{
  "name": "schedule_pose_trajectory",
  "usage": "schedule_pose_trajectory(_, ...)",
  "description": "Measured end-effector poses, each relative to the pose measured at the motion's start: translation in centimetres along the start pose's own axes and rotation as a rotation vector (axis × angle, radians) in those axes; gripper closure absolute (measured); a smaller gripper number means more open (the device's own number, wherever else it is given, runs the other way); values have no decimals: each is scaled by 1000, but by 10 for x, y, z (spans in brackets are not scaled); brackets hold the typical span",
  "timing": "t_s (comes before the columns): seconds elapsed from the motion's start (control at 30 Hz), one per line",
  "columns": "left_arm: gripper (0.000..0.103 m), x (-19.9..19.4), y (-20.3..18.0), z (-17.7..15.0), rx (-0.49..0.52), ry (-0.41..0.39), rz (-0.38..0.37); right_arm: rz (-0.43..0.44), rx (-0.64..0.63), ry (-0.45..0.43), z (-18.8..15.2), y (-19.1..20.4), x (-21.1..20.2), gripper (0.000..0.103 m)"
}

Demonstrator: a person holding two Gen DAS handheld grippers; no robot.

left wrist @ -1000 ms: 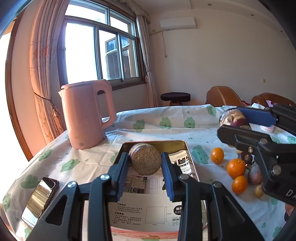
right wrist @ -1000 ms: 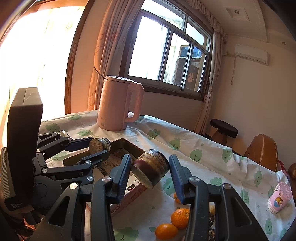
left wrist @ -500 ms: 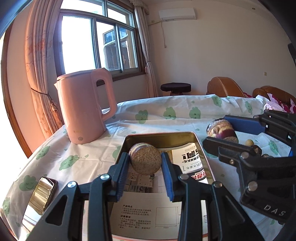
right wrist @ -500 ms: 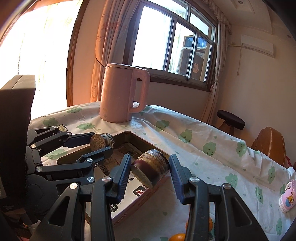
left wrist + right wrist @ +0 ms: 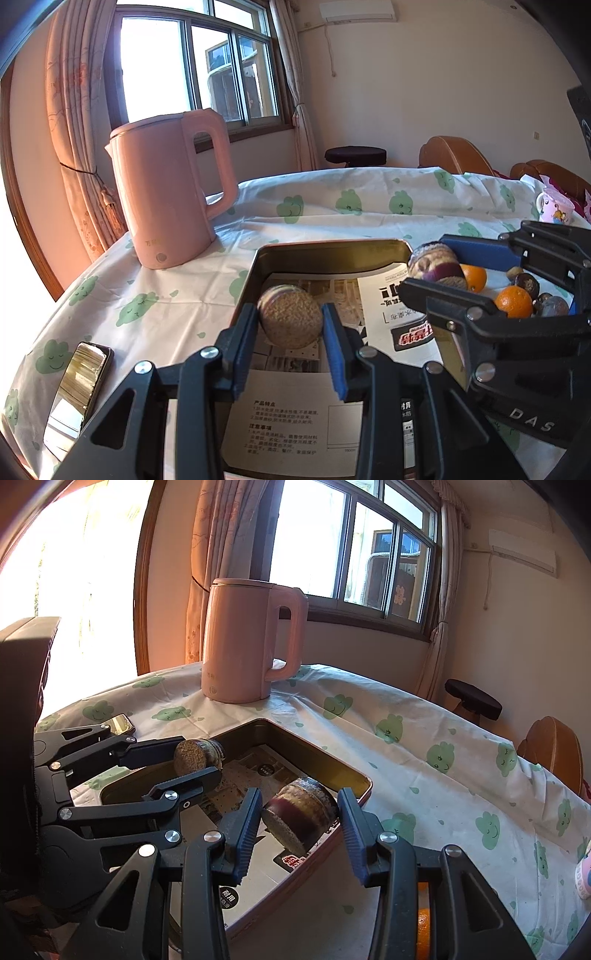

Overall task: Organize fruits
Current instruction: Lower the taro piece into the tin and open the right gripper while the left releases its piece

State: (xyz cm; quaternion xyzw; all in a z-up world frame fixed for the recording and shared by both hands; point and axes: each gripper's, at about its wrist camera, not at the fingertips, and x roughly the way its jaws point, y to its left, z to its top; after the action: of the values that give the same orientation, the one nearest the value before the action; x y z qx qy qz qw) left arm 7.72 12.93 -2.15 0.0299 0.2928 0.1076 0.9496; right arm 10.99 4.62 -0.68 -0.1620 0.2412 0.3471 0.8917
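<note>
Clover-print tablecloth (image 5: 332,218), metal tin (image 5: 332,251) beside a pink kettle (image 5: 170,192).
Left gripper (image 5: 290,326) clamps a cork-stoppered jar (image 5: 290,317), cork toward camera; right gripper (image 5: 301,821) clamps a purple-layered jar (image 5: 301,818), lying level.

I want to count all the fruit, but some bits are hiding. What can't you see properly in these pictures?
- Loose fruit pile, left wrist view: the right hand-held gripper covers part of it, so no full count.
- Orange, right wrist view: only a sliver shows behind the gripper's finger.
- Tin tray floor: papers and both grippers hide much of it.
- Pink cup: cut off by the picture edge.
- Brown fruit in the left hand-held gripper: kind unclear.
</note>
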Motion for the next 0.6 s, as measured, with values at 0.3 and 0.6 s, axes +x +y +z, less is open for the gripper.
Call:
schedule_pose_trajectory(0.3,66,5,2,0,6,31,30,9,2,32,-2,1,11,58)
schedule_pose_trajectory(0.6,66,13,2,0,5,72,29,23,11,59,-4,-1,18,58)
